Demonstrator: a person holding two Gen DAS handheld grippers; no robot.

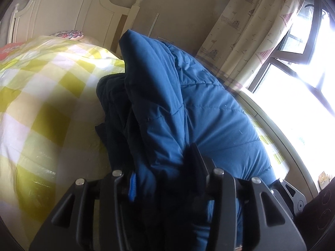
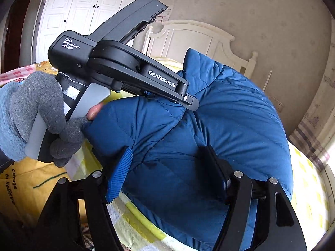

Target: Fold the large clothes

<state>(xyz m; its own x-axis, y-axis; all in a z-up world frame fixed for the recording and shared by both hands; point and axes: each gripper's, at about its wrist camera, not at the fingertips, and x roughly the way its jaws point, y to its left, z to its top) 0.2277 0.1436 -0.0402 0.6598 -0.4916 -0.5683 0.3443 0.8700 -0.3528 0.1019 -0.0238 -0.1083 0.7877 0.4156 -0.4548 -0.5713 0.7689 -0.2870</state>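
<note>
A puffy blue quilted jacket (image 1: 201, 108) lies bunched on the bed, its dark lining showing at the left. My left gripper (image 1: 165, 177) is shut on a fold of the jacket that fills the space between its fingers. In the right wrist view the jacket (image 2: 226, 117) fills the middle. My right gripper (image 2: 167, 171) has its fingers wide apart around a thick bulge of the jacket, pads resting against the fabric; whether it clamps is unclear. The left gripper's body (image 2: 125, 69), held by a gloved hand (image 2: 41, 113), bites the jacket's upper fold.
The bed has a yellow and white checked cover (image 1: 41, 87) and a white headboard (image 1: 69, 10). A curtain (image 1: 247, 33) and a bright window (image 1: 297, 96) are at the right. White wardrobe doors (image 2: 83, 8) stand behind. A yellow printed cloth (image 2: 31, 184) lies at lower left.
</note>
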